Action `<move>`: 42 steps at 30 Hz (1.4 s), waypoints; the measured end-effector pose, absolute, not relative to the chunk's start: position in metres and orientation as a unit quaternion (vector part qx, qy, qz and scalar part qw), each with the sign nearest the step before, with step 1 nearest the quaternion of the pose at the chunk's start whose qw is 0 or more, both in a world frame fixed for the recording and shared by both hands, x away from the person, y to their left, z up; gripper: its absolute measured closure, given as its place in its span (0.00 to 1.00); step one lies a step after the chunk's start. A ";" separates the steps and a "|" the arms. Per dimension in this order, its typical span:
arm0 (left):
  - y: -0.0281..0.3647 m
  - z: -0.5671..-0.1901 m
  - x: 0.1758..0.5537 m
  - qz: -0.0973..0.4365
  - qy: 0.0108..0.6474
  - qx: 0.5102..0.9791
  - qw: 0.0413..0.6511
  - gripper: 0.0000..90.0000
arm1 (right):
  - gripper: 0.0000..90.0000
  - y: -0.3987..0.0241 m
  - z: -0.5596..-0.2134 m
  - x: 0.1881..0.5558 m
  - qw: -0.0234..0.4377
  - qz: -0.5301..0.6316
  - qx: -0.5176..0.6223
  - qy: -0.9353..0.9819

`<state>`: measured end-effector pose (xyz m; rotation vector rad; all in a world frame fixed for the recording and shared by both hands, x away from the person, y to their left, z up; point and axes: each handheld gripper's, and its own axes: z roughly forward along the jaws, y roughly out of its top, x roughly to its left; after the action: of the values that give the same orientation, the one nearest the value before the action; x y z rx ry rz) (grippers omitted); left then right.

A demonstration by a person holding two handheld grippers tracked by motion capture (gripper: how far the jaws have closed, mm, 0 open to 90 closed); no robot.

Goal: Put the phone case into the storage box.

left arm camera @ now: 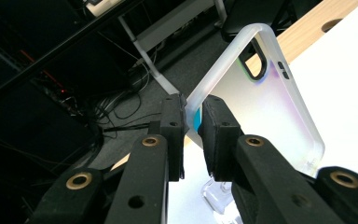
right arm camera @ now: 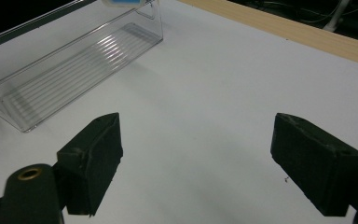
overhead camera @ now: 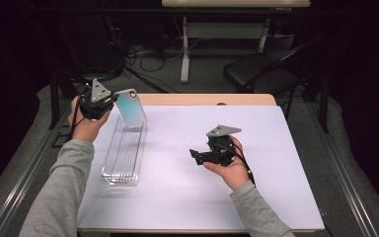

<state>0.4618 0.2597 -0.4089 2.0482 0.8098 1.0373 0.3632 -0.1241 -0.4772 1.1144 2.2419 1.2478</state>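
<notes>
A translucent phone case [overhead camera: 131,107] with an iridescent sheen hangs tilted above the far end of a clear ribbed plastic tray [overhead camera: 123,153]. My left gripper [overhead camera: 112,100] is shut on the case's edge; in the left gripper view the case [left arm camera: 265,107] rises from between the jaws, its camera cutout uppermost. My right gripper [overhead camera: 193,154] hovers open over the middle of the white table top, jaws pointing left toward the tray. In the right gripper view the wide-apart pads [right arm camera: 95,151] frame bare white surface, with the tray [right arm camera: 70,70] beyond at upper left.
The white mat [overhead camera: 256,163] covers a wooden table whose far edge [overhead camera: 207,99] shows a small hole. Beyond it stand a dark chair [overhead camera: 261,71], a table leg and cables on the floor. Metal rails run along both sides.
</notes>
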 end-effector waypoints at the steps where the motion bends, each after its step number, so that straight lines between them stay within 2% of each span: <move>1: 0.260 -0.408 0.462 0.402 0.310 0.790 0.344 0.89 | 0.18 -0.124 -0.477 0.363 0.171 0.440 0.393 0.789; 42: 0.265 -0.438 0.485 0.433 0.270 0.805 0.305 0.89 | 0.19 -0.125 -0.479 0.364 0.176 0.436 0.395 0.789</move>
<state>0.4855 0.2648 -0.4379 2.1307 0.7151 1.1455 0.3637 -0.1250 -0.4788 1.1173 2.2349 1.2353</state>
